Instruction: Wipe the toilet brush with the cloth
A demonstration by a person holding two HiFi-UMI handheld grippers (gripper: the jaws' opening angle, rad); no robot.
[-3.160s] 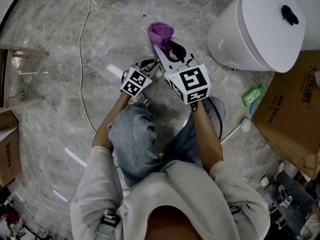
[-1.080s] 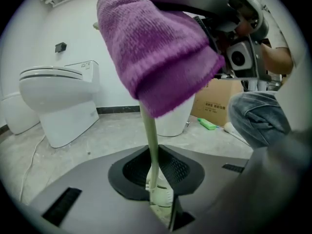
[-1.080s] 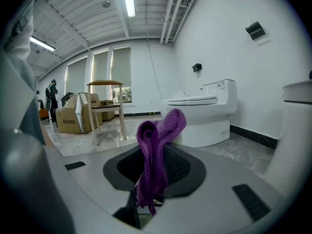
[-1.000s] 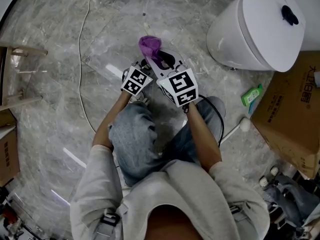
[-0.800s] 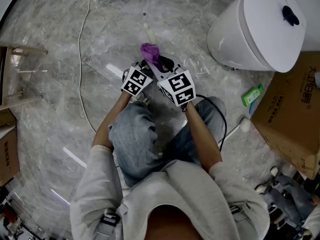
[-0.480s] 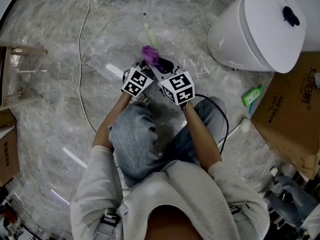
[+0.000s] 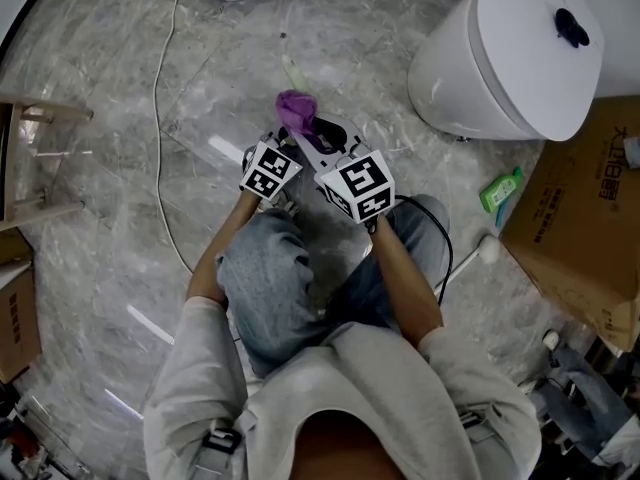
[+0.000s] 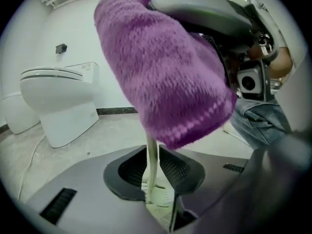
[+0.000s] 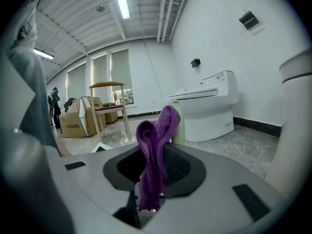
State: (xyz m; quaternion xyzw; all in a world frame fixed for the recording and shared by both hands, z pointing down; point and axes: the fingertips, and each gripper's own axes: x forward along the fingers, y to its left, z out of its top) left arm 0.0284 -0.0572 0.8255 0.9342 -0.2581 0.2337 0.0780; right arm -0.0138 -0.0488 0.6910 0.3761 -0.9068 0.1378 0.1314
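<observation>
The toilet brush (image 7: 292, 72) is a thin pale green stick pointing away from the person over the floor. My left gripper (image 7: 283, 140) is shut on its near end, and the left gripper view shows the stem (image 8: 151, 172) pinched between the jaws. A purple fuzzy cloth (image 7: 294, 108) is wrapped over the stem just beyond the left jaws and fills that view's top (image 8: 163, 67). My right gripper (image 7: 308, 130) is shut on this cloth (image 9: 153, 155), and the pale green stem (image 9: 178, 123) shows just behind it.
A white toilet (image 7: 510, 53) stands at the right, with a cardboard box (image 7: 585, 218) and a green bottle (image 7: 503, 190) beside it. A white cable (image 7: 160, 118) runs across the marble floor at the left. A wooden frame (image 7: 40, 158) stands at the far left.
The right gripper has drawn the purple cloth back along the stem toward the left gripper, so more pale stem shows beyond it. The left gripper has stayed put.
</observation>
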